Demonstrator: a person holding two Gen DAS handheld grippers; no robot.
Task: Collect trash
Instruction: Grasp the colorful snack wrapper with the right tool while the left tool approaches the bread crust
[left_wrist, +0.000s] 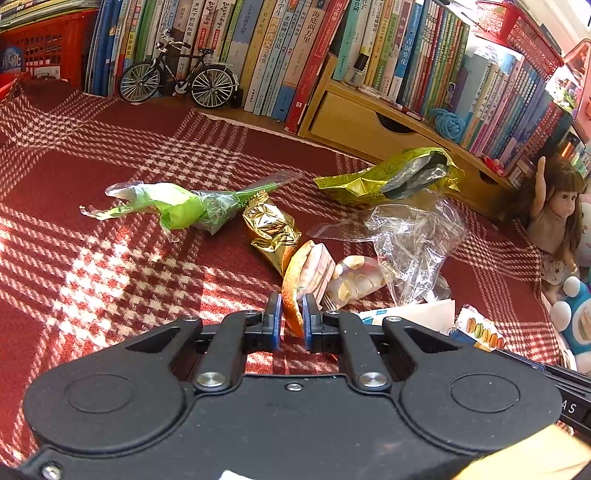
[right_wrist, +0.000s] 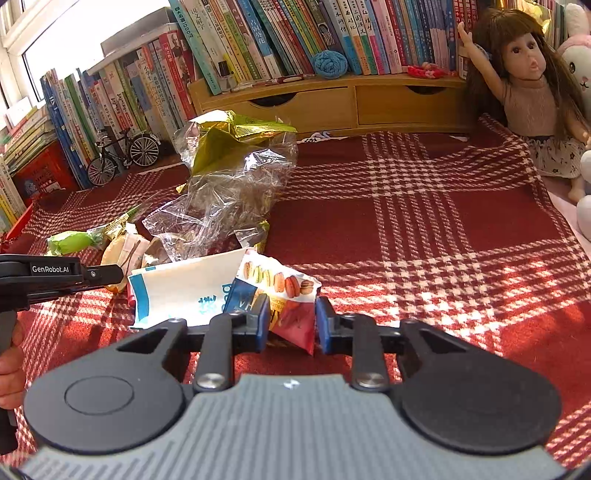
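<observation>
Trash lies in a heap on a red plaid cloth (left_wrist: 92, 280). My left gripper (left_wrist: 291, 317) is shut on a curved piece of orange peel (left_wrist: 290, 284), which stands up between the blue pads. Beyond it are a gold wrapper (left_wrist: 271, 229), a green plastic bag (left_wrist: 177, 208), a yellow-green foil bag (left_wrist: 369, 181), crumpled clear plastic (left_wrist: 413, 236) and a nut packet (left_wrist: 356, 277). My right gripper (right_wrist: 290, 325) is shut on the red corner of a macaron-print wrapper (right_wrist: 280, 280). A white and blue paper packet (right_wrist: 177, 288) lies just left of it.
Rows of books line the back, with a model bicycle (left_wrist: 177, 79) and a wooden drawer shelf (left_wrist: 354, 122) in front of them. A doll (right_wrist: 524, 81) and plush toys sit at the right edge. A red basket (left_wrist: 44, 48) stands far left.
</observation>
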